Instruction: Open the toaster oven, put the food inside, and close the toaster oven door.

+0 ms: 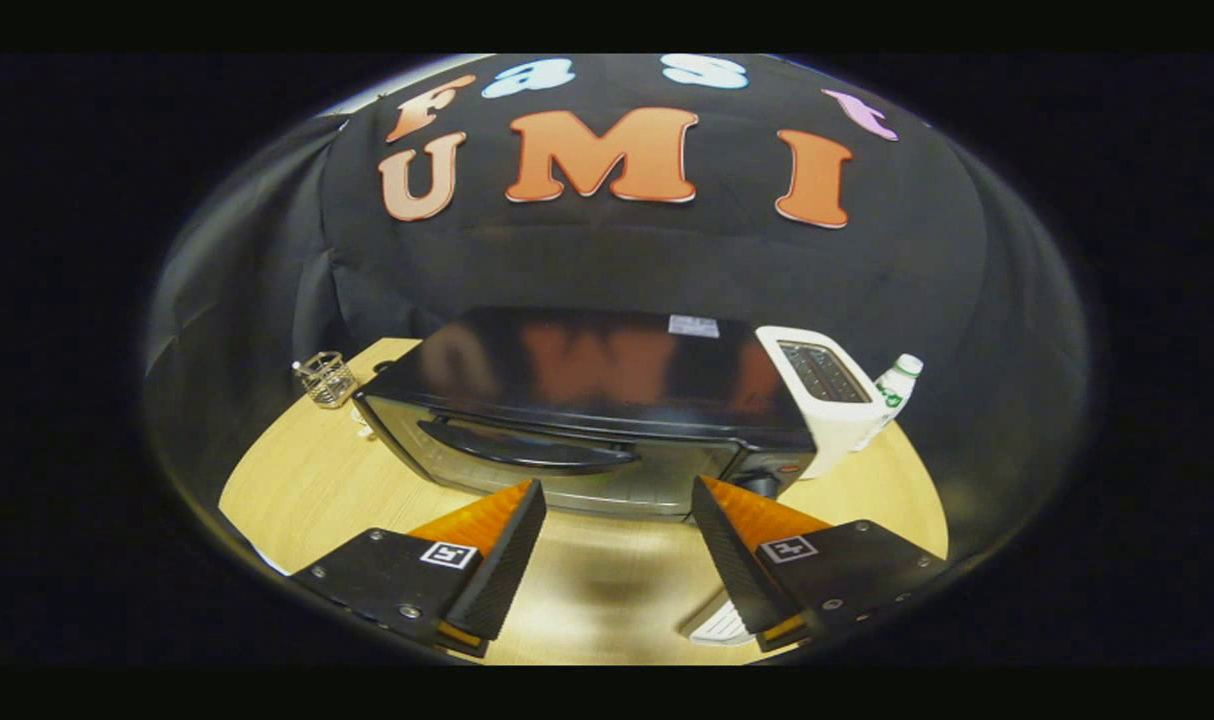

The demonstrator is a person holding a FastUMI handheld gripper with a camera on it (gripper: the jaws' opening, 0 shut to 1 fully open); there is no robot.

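1. The gripper [617, 500] has its two fingers spread wide apart, with nothing between them but bare table [307, 490].
2. Each finger [512, 545] is a black wedge with an orange upper face and a ribbed inner pad; each carries a small square marker near its base.
3. The oven [597, 400] stands just ahead of the fingertips, on the wooden table, its front facing the gripper.
4. Its door [567, 470] is shut, and the dark curved handle [527, 447] runs across the upper part of the glass, beyond the left finger's tip.
5. The oven's top is glossy black and mirrors the wall behind; a small pale sticker [694, 326] sits near its back edge.
6. A white toaster [827, 390] stands touching or just beside the oven's right end.
7. A white bottle [895, 385] with a green label stands just beyond the toaster.
8. A small wire basket [327, 378] sits on the table near the oven's left rear corner.
9. A white ribbed object [722, 625] lies on the table beside the right finger's base, partly hidden by it; what it is, I cannot tell.
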